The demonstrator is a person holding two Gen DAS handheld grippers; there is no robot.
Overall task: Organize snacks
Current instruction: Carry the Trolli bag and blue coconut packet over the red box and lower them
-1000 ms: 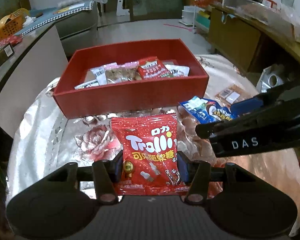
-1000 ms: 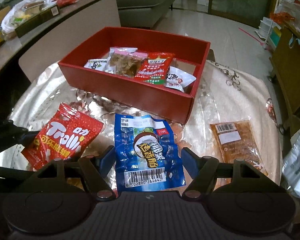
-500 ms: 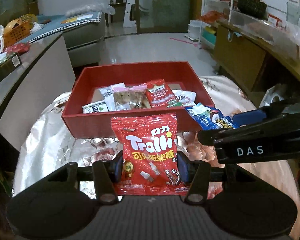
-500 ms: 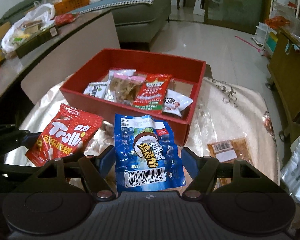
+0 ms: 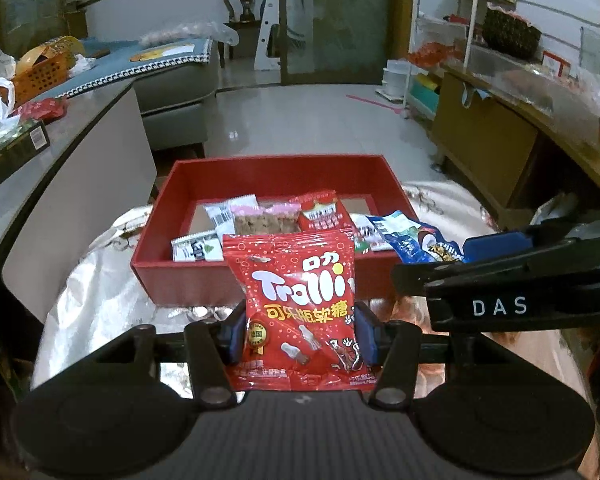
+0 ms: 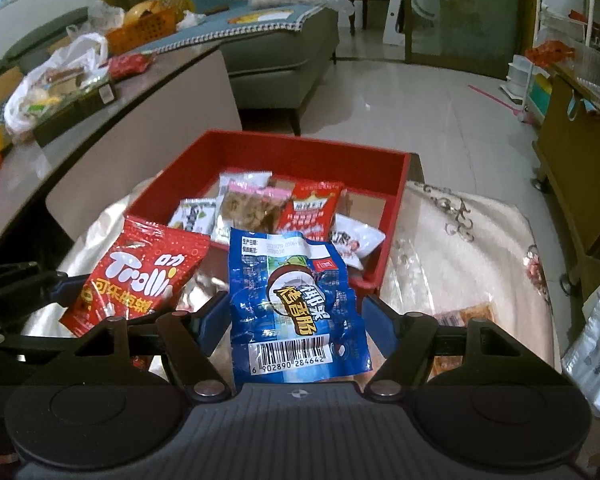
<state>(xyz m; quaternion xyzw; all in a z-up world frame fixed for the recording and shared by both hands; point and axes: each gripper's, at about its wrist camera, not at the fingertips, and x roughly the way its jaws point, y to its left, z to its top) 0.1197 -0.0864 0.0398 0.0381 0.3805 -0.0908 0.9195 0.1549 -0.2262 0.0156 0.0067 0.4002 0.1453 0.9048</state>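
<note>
The left gripper [image 5: 300, 338] is seen at 6 o'clock in the left wrist view, its blue pads pinching the lower sides of the red Trolli bag [image 5: 300, 304]. The bag is held upright, clear of the shiny tablecloth [image 5: 92, 304], with the red box [image 5: 188, 280] behind it at 12 o'clock. Several small snack packets [image 5: 260, 220] are lying inside the box. In the right wrist view, the right gripper [image 6: 296, 326] is closed on the blue coconut snack packet [image 6: 296, 304], whose crumpled sides are pressed by both pads. From this packet, the Trolli bag is seen at 9 o'clock, the box at 12 o'clock. A brown packet [image 6: 472, 316] is lying on the cloth at 3 o'clock
</note>
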